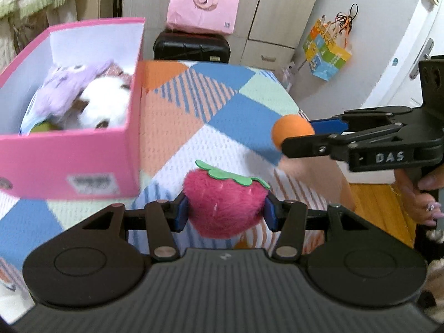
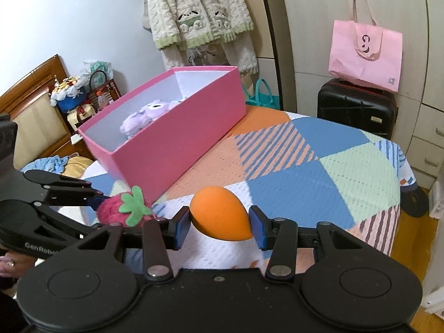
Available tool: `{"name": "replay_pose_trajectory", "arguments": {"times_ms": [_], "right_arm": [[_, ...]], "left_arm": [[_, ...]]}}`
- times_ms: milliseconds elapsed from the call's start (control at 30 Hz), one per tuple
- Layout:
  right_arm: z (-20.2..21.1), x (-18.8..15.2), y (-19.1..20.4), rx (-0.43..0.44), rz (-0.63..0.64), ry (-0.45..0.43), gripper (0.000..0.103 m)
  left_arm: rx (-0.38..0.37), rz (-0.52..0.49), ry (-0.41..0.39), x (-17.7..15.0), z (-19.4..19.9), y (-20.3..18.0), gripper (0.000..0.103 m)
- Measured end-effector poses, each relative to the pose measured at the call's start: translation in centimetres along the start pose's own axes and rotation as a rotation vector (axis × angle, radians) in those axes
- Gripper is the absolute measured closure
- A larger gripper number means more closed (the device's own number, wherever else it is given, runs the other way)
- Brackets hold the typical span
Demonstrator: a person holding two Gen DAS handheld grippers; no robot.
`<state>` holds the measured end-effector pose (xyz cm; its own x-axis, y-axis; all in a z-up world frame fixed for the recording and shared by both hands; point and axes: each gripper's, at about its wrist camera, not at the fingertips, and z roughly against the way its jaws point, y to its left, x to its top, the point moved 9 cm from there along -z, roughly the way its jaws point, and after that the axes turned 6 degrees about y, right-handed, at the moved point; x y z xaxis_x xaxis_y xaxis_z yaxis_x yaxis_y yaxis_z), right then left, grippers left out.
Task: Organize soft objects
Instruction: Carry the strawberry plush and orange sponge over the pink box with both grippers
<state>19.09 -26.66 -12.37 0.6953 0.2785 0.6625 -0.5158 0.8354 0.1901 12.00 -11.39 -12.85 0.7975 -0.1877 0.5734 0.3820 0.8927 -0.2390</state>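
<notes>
Evidently, both soft items are already being carried above the patchwork blanket (image 2: 347, 166). The plush strawberry (image 1: 224, 202) is clamped between the blue pads of the left gripper (image 1: 226, 212), squeezed across its widest part just below the green felt leaves; from the right wrist view it is seen at about 9 o'clock of the orange sponge (image 2: 220, 213). That egg-shaped sponge is pinched across its middle by the right gripper (image 2: 220, 226), its narrow end pointing toward 5 o'clock. Both things are judged to be very light and compressible: the strawberry's fur dents under the pads and should not slip easily, while the sponge's smooth, rounded skin could squirt out if it is gripped near the taper, so a hold at the fat middle is preferred. Neither is fragile, and little force is needed. The pink box (image 1: 69, 152) is seen at 10 o'clock in the left wrist view, open at the top, with a purple plush toy (image 1: 69, 88) and a white plush toy (image 1: 105, 102) already lying inside; free room appears to be left toward its near end. Its tall wall must be cleared before anything is released. The two grippers are close together, so crowding over the opening is a risk. A black suitcase (image 2: 358, 108) bearing a pink bag (image 2: 366, 52) stands well beyond the bed, out of the way.
</notes>
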Motion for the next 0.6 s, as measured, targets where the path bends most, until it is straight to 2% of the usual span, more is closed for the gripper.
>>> {"name": "replay_pose_trajectory", "arguments": {"times_ms": [133,333,467,600], "right_arm": [[0.6,-0.7,1.7,0.053,-0.022,0.030,0.051],[0.8,-1.4,4.9,0.130,-0.026,0.071,0.051],[1.1,-1.4,7.4,0.190,-0.008,0.086,0.051],[1.5,-0.6,10.1,0.211,0.035,0.083,0.051]], "left_arm": [[-0.016,0.010,0.032,-1.2,1.4,1.0,0.052],[-0.001,-0.006,0.022,-1.7,4.7,2.5,0.052],[-0.056,0.016,0.031,-1.7,6.7,3.4,0.052],[-0.029,0.018,0.032,-1.8,8.7,5.0,0.052]]}}
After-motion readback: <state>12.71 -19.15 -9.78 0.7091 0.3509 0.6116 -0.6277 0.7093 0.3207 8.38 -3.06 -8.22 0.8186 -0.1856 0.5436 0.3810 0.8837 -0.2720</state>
